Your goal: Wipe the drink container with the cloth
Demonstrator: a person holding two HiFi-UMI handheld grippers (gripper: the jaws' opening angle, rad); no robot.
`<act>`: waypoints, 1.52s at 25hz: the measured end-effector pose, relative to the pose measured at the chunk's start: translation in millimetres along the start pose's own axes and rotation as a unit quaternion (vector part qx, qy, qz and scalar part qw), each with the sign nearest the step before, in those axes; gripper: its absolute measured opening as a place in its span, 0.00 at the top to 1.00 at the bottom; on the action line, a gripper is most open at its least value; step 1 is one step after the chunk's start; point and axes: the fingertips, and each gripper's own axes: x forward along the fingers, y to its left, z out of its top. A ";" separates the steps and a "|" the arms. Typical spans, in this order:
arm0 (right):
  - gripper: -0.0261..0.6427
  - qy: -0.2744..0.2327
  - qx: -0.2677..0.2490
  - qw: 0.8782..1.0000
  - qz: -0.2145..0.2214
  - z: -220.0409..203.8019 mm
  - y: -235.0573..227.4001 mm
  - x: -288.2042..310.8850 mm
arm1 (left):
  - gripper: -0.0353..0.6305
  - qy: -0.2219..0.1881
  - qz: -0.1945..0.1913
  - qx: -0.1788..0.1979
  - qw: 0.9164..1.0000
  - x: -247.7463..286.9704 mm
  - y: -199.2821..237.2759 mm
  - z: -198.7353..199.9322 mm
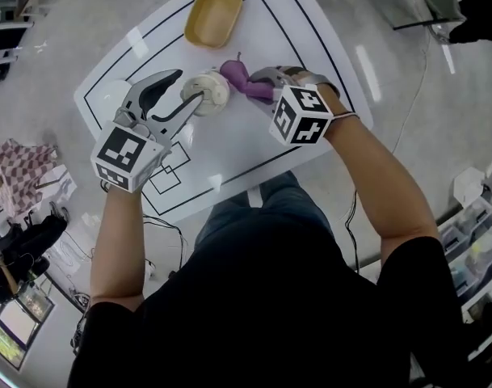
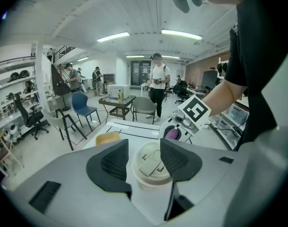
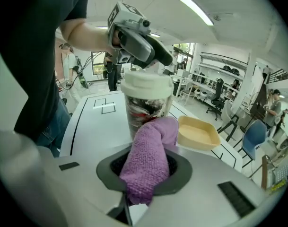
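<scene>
Two tools meet at the cup (image 1: 207,93) on the desk (image 1: 229,148): left tool (image 2: 144,160) open around it, right tool (image 3: 146,169) squeezing the purple cloth (image 3: 151,143) at its side, so wiping seems only half done.

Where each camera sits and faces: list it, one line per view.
Head view: on the person's head, facing steeply down at the table; both forearms, left gripper, right gripper show.
Left gripper view: on the left gripper, along parted jaws flanking the cup; torso shows.
Right gripper view: on the right gripper, along jaws shut on the cloth; torso shows.
Shared: the cup.
</scene>
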 end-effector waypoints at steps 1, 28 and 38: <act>0.84 -0.002 0.004 1.000 -0.006 5.1 -1.0 -9.6 | 0.60 -0.005 0.005 -0.005 1.000 -6.6 -0.8 3.7; 0.84 -0.183 0.129 0.968 -0.118 195.0 -32.6 -277.9 | 0.75 -0.154 0.204 -0.071 0.964 -244.2 -56.6 136.7; 0.84 -0.183 0.165 0.961 -0.125 194.2 -21.7 -297.2 | 0.79 -0.167 0.227 -0.085 0.956 -280.8 -62.8 123.2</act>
